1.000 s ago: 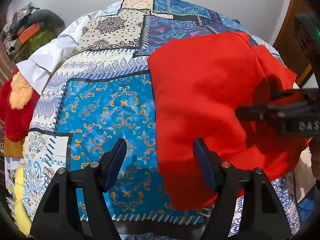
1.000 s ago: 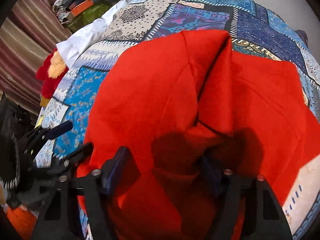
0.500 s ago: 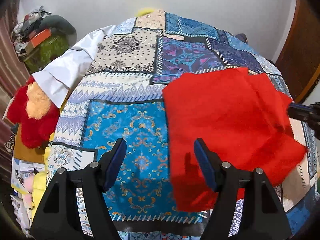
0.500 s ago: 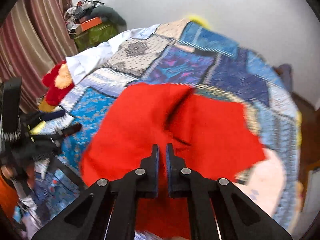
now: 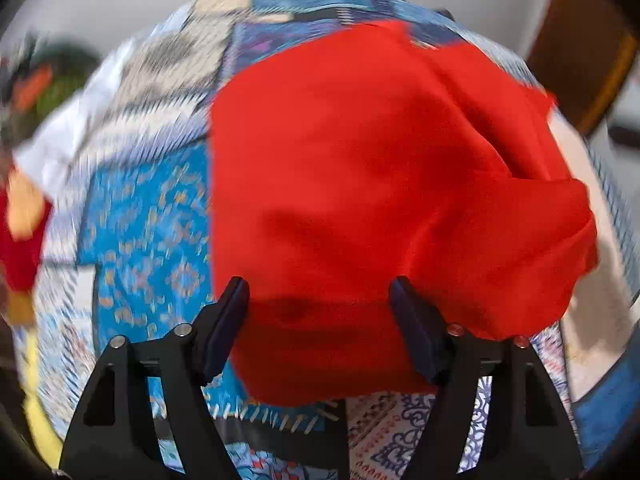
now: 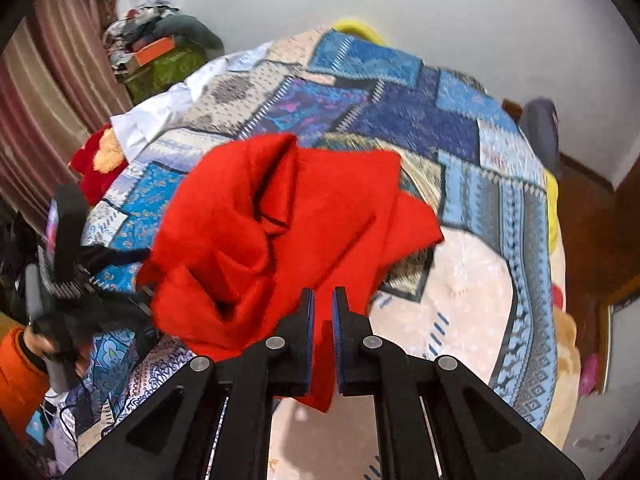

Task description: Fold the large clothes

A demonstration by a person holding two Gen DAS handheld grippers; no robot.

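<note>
A large red garment [image 5: 360, 180] lies bunched on the patchwork bedspread [image 5: 152, 216]. In the right wrist view my right gripper [image 6: 322, 296] is shut on the near edge of the red garment [image 6: 280, 232], which is lifted and folded over, with a flap hanging below the jaws. My left gripper [image 5: 318, 292] hovers over the garment's near left part with its jaws opening. The cloth shows between its fingers [image 5: 230, 320], but the pads do not press on it. In the right wrist view the left gripper [image 6: 136, 276] sits at the garment's left edge, held by a hand in an orange sleeve [image 6: 20, 364].
The bedspread [image 6: 460, 140] fills both views. A white cloth [image 6: 168, 112] and a red plush toy [image 6: 96, 156] lie at its far left. A pile of things sits on a green box [image 6: 160, 64] by the curtain. A wooden door [image 5: 580, 60] stands at the right.
My right gripper has shut on the red garment's near edge and lifted it, bunching the cloth. My left gripper has shifted right, from over the blue bedspread to over the garment.
</note>
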